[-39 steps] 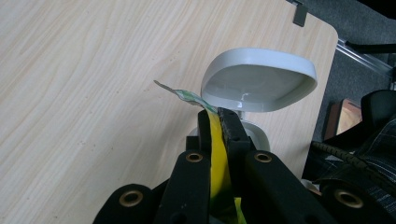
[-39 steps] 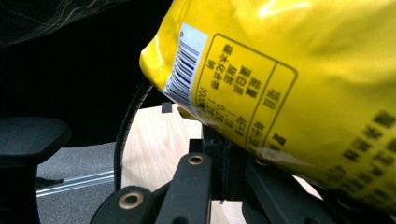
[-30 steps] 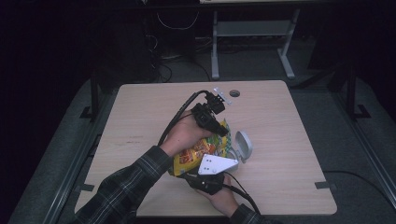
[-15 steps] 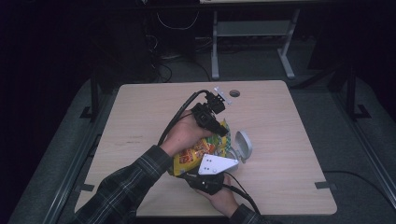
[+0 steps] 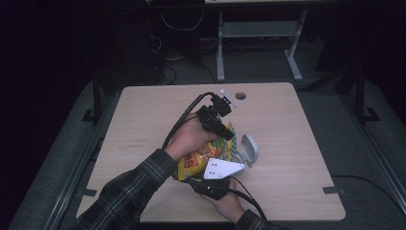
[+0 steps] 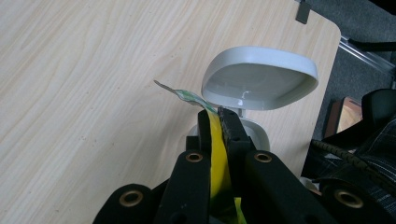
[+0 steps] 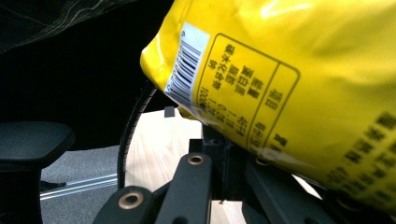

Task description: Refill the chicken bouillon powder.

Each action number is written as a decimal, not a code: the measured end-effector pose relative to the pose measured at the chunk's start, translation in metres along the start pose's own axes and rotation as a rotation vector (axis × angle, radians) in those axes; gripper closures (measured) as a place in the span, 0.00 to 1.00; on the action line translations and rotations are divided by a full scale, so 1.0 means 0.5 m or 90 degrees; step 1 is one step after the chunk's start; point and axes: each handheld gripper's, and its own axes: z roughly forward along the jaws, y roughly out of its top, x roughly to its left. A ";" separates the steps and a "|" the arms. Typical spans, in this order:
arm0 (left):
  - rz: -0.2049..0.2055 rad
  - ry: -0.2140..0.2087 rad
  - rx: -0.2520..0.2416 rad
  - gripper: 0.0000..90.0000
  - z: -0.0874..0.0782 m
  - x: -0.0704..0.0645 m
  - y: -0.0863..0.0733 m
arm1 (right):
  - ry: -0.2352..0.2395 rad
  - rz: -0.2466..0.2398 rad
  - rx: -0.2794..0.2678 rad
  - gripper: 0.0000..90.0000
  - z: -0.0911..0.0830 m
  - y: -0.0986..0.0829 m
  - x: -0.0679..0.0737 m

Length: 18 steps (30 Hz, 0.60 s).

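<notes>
- Apparently nothing of weight has shifted over the last second: in the high view the yellow snack bag point(image 5: 203, 155), both grippers and the white lidded container point(image 5: 249, 149) sit just where they did, so the work looks paused at a hold rather than moving on.
- Left gripper point(image 6: 218, 122): its jaws are nearly closed on the thin top edge of the bag point(image 6: 215, 154), the yellow film pinched flat between them, with a torn or crimped corner sticking out past the tips.
- Right gripper point(image 5: 213, 184): in the right gripper view the bag's point(image 7: 289, 88) printed back, barcode and all, lies across and above the jaws; whether they clamp its lower edge or merely support it, I cannot tell.
- Between the two grippers the bag is held up off the wooden table point(image 5: 143, 120), near its middle, slanting from the lower end by the right hand point(image 5: 230, 203) up toward the left hand point(image 5: 189, 139).
- Just beyond the left gripper's tips the container point(image 6: 259, 77) stands with its hinged lid up and its mouth open.
- My reading is that the unchanged pose means the grip on the top seam is settled, and the likely next step is to pull the seam apart or tip the bag over the open container.
</notes>
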 end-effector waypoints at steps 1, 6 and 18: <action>0.000 0.000 0.000 1.00 0.000 0.000 0.000 | 0.000 0.000 0.000 1.00 0.000 0.000 0.000; 0.001 0.002 0.002 1.00 0.000 0.000 0.000 | -0.001 0.000 -0.001 1.00 0.000 0.000 0.000; 0.001 0.004 0.002 1.00 0.000 -0.001 0.001 | 0.000 0.001 -0.002 1.00 0.000 0.000 0.001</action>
